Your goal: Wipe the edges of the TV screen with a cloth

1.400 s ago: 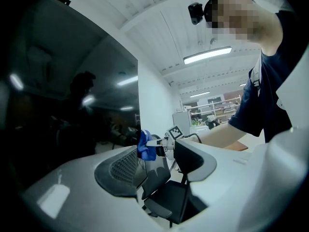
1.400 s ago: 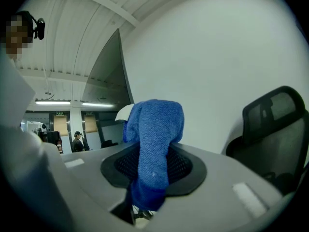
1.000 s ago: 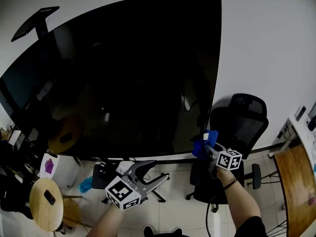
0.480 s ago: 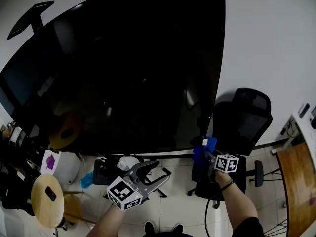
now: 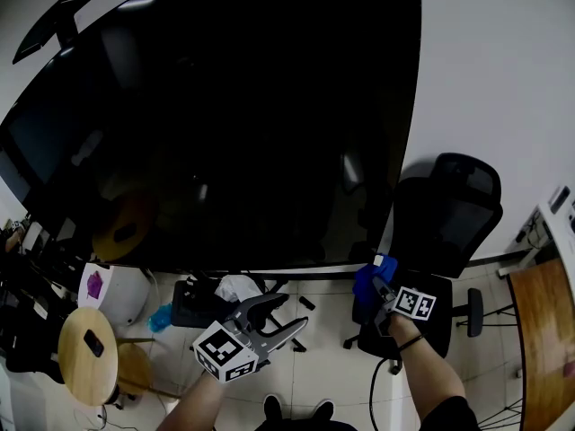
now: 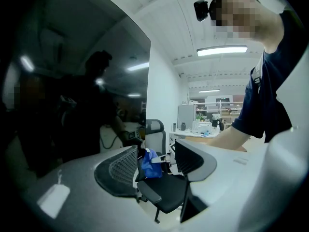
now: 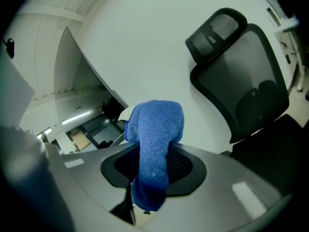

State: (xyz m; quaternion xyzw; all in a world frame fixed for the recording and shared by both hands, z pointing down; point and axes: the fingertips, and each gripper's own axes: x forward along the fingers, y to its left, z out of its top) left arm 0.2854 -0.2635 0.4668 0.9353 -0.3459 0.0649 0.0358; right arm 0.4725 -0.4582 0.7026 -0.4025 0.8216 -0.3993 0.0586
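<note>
Blue cloth (image 5: 367, 281) is clamped in my right gripper (image 5: 379, 285), jaws closed on it, at the lower right corner of the TV screen (image 5: 225, 124). The cloth's white tag (image 5: 378, 260) is too small to read. My left gripper (image 5: 284, 318) hangs below the screen, jaws apart, nothing between. Black office chair (image 5: 449, 223) is just right of the cloth.

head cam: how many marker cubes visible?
2. The left cube sits on the left gripper, bottom centre. The right cube sits on the right gripper, which holds the blue cloth near the TV. None look hidden.
</note>
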